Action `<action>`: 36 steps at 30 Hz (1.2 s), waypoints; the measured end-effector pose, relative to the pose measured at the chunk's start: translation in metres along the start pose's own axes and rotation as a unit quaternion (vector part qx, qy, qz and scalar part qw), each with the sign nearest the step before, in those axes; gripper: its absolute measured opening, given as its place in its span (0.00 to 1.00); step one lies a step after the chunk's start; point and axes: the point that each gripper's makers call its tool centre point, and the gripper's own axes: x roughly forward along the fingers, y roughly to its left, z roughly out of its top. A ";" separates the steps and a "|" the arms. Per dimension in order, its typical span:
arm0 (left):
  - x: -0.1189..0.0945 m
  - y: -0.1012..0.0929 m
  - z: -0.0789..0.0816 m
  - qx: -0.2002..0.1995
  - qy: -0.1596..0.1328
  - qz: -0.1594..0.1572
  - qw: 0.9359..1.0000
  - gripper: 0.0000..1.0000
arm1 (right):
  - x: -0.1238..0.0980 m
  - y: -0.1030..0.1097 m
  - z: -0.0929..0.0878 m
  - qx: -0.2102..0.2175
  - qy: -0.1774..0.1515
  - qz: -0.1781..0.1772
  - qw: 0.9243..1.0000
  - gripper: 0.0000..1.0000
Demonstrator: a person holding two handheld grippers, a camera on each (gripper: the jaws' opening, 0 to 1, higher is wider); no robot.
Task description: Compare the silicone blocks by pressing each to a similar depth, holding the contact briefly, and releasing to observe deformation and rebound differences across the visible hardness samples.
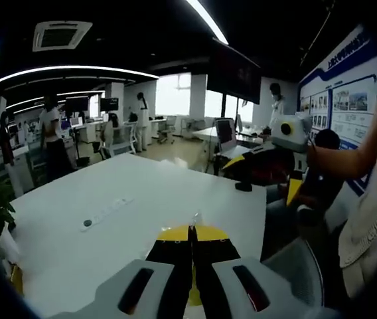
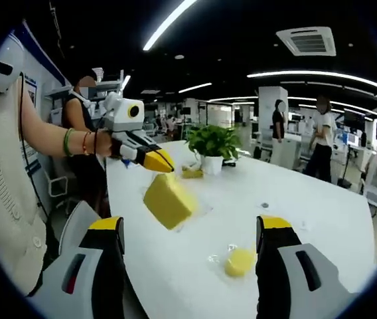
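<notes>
Left hand-held gripper (image 1: 190, 246): jaws lying pressed together, pinching nothing, hovering over the white bench (image 1: 109, 246); seen again in the right gripper view (image 2: 154, 161), carried by a hand (image 2: 103, 143) with bracelets on the wrist.

Right hand-held gripper (image 2: 192, 239): jaws standing spread wide, gripping nothing.

Yellow block (image 2: 168, 200): sitting tilted on the bench (image 2: 321, 219) near its left edge, between the two grippers, touching neither.

Round yellow piece (image 2: 239, 262): lying on the bench between the right gripper's spread jaws, seemingly on a clear wrapper, though the view is too soft to be sure.

Small yellow item (image 2: 192, 173): resting beside the potted plant (image 2: 212, 143), too small to tell what it is.

Power strip (image 1: 106, 212): lying on the bench ahead of the left gripper.

People (image 2: 321, 143): standing among desks in the background.
</notes>
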 end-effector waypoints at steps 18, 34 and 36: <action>0.021 -0.005 0.018 0.028 0.011 -0.037 0.999 0.00 | 0.073 -0.001 0.003 -0.077 0.062 0.109 0.989 0.75; 0.028 -0.017 0.023 0.037 0.015 -0.081 0.996 0.00 | 0.111 0.013 -0.015 -0.104 0.111 0.192 0.969 0.62; 0.028 -0.019 0.024 0.038 0.015 -0.085 0.996 0.00 | 0.113 0.017 -0.017 -0.109 0.115 0.202 0.967 0.60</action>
